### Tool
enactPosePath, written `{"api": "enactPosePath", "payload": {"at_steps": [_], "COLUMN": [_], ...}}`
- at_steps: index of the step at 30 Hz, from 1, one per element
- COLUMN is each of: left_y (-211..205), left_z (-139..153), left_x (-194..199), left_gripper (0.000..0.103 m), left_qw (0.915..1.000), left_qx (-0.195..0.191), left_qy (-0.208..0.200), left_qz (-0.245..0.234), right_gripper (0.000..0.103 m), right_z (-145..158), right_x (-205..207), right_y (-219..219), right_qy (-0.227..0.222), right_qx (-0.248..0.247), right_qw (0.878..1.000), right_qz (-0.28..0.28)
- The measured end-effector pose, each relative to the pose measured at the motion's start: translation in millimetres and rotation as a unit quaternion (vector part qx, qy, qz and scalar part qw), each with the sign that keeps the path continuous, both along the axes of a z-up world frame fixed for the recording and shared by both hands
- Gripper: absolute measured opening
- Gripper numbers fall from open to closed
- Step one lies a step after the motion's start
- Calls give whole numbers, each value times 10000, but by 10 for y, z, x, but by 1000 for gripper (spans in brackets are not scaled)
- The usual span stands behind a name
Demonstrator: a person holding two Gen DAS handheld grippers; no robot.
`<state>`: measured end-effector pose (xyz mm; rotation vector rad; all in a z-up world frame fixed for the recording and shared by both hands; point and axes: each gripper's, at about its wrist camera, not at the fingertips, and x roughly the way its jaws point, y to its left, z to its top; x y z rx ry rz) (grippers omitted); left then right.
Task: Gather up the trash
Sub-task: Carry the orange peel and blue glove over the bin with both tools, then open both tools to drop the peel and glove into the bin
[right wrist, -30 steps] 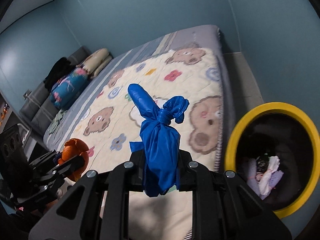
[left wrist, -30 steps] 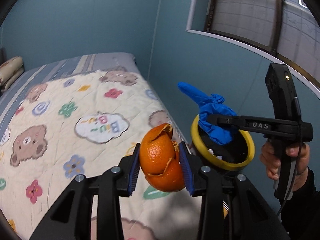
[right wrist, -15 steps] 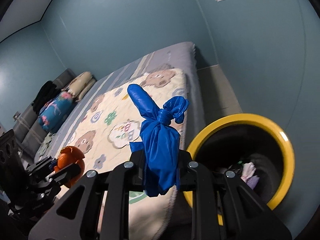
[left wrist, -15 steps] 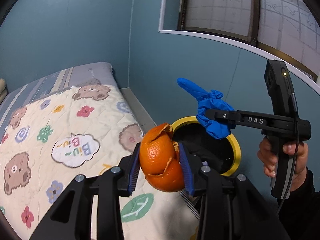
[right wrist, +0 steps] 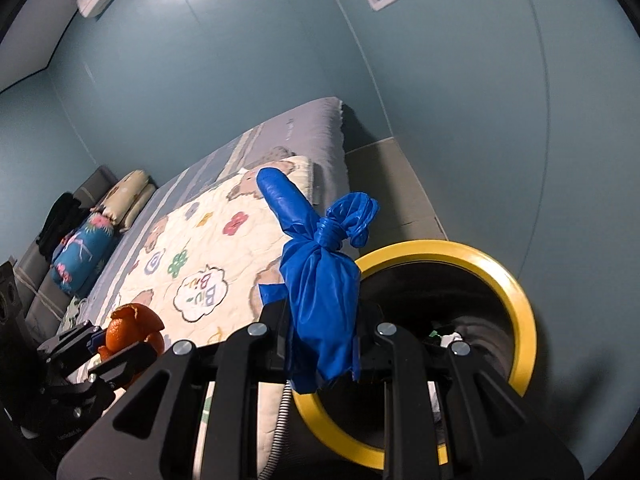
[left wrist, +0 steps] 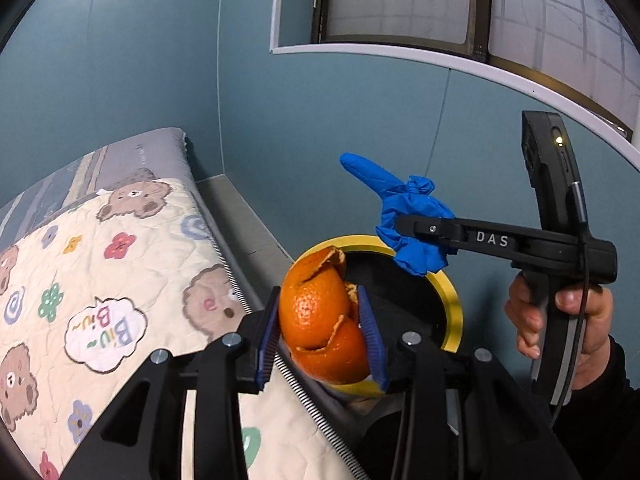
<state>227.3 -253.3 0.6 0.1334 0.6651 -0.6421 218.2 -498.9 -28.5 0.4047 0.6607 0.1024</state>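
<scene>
Two grippers loaded, both near the bin. Left gripper [left wrist: 318, 330] is clamped on the orange peel [left wrist: 324, 320]: blue pads press it from both sides, jaws only partly apart, peel sticking up above the fingers. In my left wrist view the peel sits in front of the near-left part of the bin's yellow rim [left wrist: 452, 304]; I can't tell whether it is over the opening or short of it.

Right gripper [right wrist: 322, 348] is closed down tight on the blue glove [right wrist: 320, 280], a knotted bundle with one finger poking up and to the left. Jaws nearly together, glove squeezed between them, its lower end hanging below the fingers. From the left wrist view the glove hangs over the far-right part of the rim, above the dark opening. A hand [left wrist: 560, 320] in a dark sleeve holds that gripper's handle, lettering "DAS" on the arm.

Trash bin [right wrist: 516, 304] stands on the floor in the gap between the bed's edge and the blue wall. Some pale crumpled scraps show inside it, right wrist view, details too small to name.

Bed [right wrist: 288, 136] fills the left side: cream quilt [left wrist: 120, 280] with bears, flowers and a cloud print over a grey striped cover. Pillows [right wrist: 128, 196] and a blue patterned bundle are at the far end. Window [left wrist: 440, 4] with a white sill is above the bin.
</scene>
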Motion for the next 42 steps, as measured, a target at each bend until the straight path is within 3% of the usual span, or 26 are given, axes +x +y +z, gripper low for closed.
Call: {"api": "enactPosePath", "payload": {"at_steps": [12,27,33,39,42], "left_y": [-436,-815,-874,-834,-789], "left_z": [-299,-946,-1083,-1069,-1030], "left_x": [423,865,874,895,865], "left_gripper": [35,35,36,55,56], "left_qw": [9988,9886,9858,9862,9869], "left_qx": [87,328,414,350,306], "left_qy": [483,1469,1629,1618,1579], "left_qz": [-37,58,21,81,81], "right_gripper": [19,20,25,37,37], "right_z": [-132,-818,-966,-956,-940], "right_x": [147,750,767,746,735], "right_y": [-204,-392,-522,-599,-624], "right_qy": [150,930,1015,1030,1025], "right_qx": [-24,171,246,286,314], "right_qw": [9992,9940,9924,9913,9909], "right_qz": [-370,-552,-645,-772,-816]}}
